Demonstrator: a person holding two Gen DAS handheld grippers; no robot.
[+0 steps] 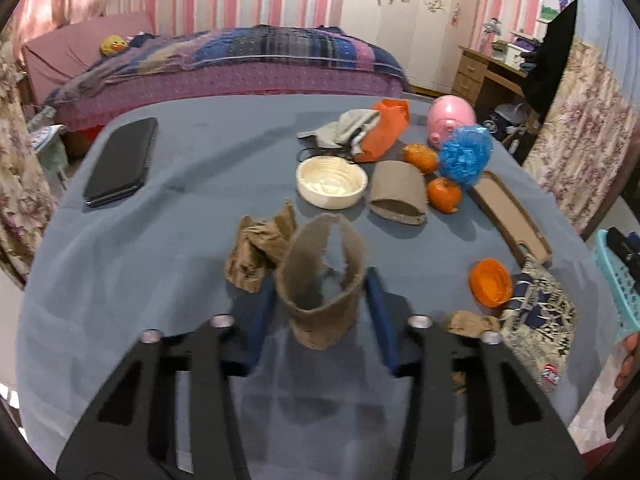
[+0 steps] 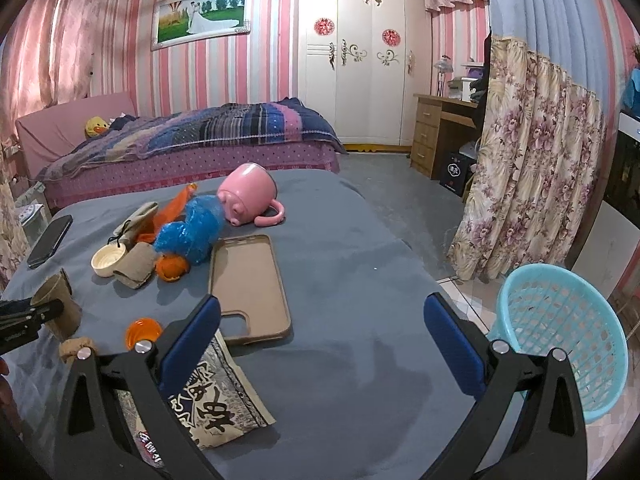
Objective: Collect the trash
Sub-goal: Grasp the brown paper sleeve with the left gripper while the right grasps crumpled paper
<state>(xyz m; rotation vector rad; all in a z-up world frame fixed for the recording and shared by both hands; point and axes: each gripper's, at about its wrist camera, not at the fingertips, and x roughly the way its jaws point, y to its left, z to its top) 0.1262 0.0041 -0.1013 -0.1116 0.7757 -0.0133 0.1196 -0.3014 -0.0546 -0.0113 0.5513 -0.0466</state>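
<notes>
Cardboard tube [image 1: 322, 282], torn, standing upright between the fingers of the left gripper [image 1: 322, 312] at the near edge of the grey-blue table [image 1: 192, 168].

Tube is reading as light, thin and easily crushed, its far wall ripped open at the top; the blue pads [image 1: 376, 312] are sitting on either side of its lower half, though whether they are pressing it yet I cannot tell. Best hold is low, on the intact band, with gentle pressure. Crumpled brown paper [image 1: 260, 252] is lying just left of it, soft and shapeless. Right gripper [image 2: 320, 344] is hanging spread wide and empty over the printed packet [image 2: 212, 396], with the turquoise basket [image 2: 560, 344] waiting off the table's right edge.
</notes>
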